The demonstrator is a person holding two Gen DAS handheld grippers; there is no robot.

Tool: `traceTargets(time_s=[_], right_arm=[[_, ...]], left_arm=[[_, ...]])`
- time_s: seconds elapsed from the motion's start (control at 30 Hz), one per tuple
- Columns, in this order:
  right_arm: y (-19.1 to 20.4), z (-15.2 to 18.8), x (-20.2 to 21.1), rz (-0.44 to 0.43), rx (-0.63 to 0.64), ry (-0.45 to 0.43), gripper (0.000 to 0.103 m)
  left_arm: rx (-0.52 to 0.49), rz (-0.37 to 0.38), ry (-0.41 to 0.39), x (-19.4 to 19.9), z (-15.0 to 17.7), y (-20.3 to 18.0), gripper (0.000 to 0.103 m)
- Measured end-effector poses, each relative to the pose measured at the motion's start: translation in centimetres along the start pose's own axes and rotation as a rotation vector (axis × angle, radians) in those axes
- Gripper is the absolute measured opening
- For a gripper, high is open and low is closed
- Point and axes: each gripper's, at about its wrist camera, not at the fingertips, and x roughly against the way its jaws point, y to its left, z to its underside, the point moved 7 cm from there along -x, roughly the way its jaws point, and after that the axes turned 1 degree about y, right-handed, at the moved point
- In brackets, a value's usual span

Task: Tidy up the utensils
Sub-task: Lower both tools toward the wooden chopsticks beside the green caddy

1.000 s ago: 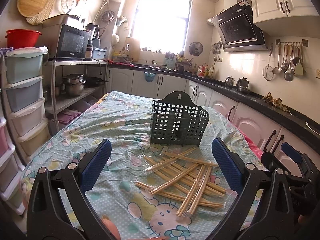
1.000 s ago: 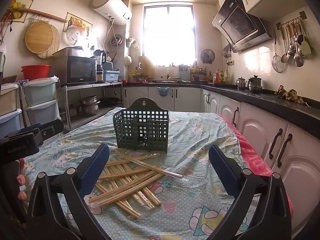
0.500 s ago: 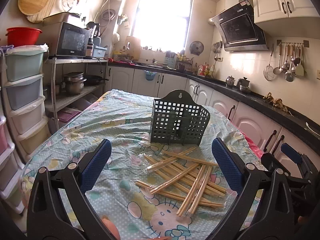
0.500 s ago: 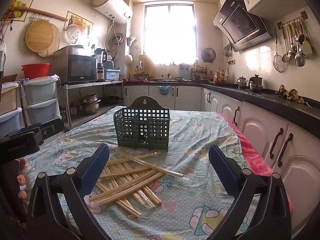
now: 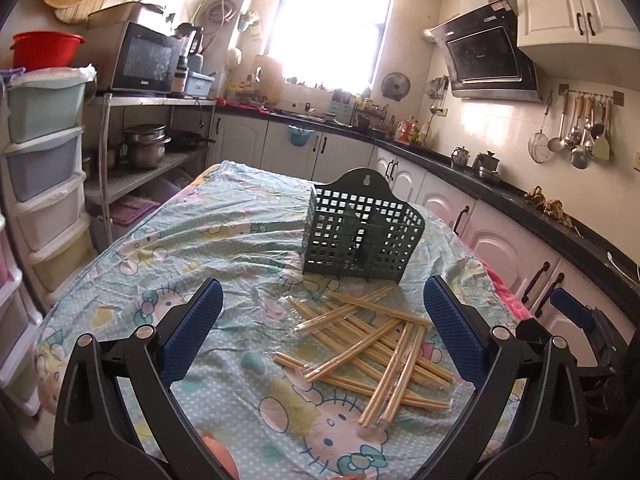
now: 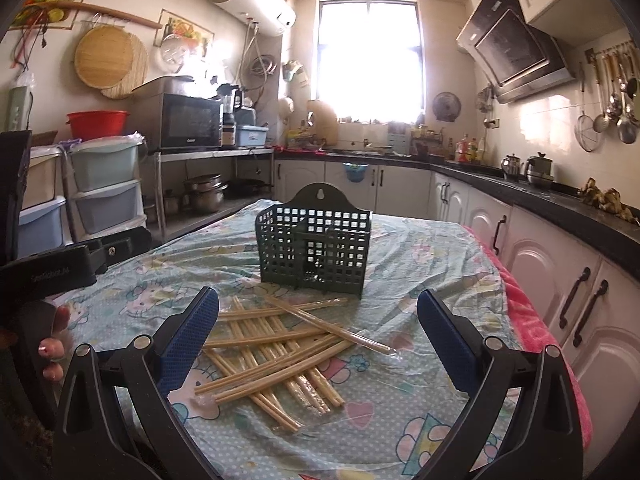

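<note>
A loose pile of wooden chopsticks (image 5: 372, 344) (image 6: 276, 348), some in clear wrappers, lies crisscrossed on the table. Behind it stands a dark green perforated utensil holder (image 5: 362, 230) (image 6: 314, 250), upright. My left gripper (image 5: 320, 334) hovers open in front of the pile, blue pads wide apart, nothing between them. My right gripper (image 6: 318, 336) is likewise open above the near side of the pile. In the right wrist view the left gripper's body and the hand that holds it (image 6: 52, 344) show at the left edge.
The table wears a pale cartoon-print cloth (image 5: 168, 248) under clear plastic. White cabinets under a black counter (image 6: 560, 216) run along the right. Stacked plastic drawers (image 5: 44, 184) and a metal shelf with pots (image 5: 148, 148) stand left of the table.
Both views have shifted only slightly; the holder and chopsticks lie where they were, and both grippers have stayed open.
</note>
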Motion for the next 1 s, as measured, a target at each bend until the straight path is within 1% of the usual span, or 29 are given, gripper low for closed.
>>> traceTargets(time_s=[0.17, 0.33, 0.43, 0.57, 0.67, 0.87, 0.97, 1.0], right_arm=[[0.5, -0.4, -1.0, -0.05, 0.021, 0.033, 0.097], [1.2, -1.4, -1.6, -0.089, 0.064, 0.031, 0.097], [1.5, -2.2, -2.6, -0.112, 0.082, 0.046, 0.097], [1.7, -2.8, -3.9, -0.125, 0.096, 0.069, 0.097], [1.8, -2.9, -5.2, -0.134, 0.121, 0.103, 0.097], [1.8, -2.3, -8.3, -0.137, 0.175, 0.189, 0.096], [1.7, -1.7, -9.8, -0.143, 0.186, 0.233, 0.091], [1.7, -1.4, -10.4, -0.143, 0.195, 0.257, 0.085]], left_arm=[[0.032, -0.025, 0.016, -0.3, -0.4, 1.6, 0.093], [0.067, -0.048, 0.026, -0.3, -1.0, 3.4, 0.093], [0.08, -0.066, 0.041, -0.5, -1.1, 4.3, 0.093], [0.086, -0.074, 0.075, -1.0, -1.0, 5.0, 0.093], [0.09, -0.079, 0.116, -1.7, -0.7, 5.4, 0.093], [0.082, -0.061, 0.188, -3.0, 0.7, 5.5, 0.093], [0.082, -0.025, 0.236, -3.7, 1.7, 5.1, 0.093], [0.081, -0.017, 0.248, -3.9, 1.9, 5.0, 0.093]])
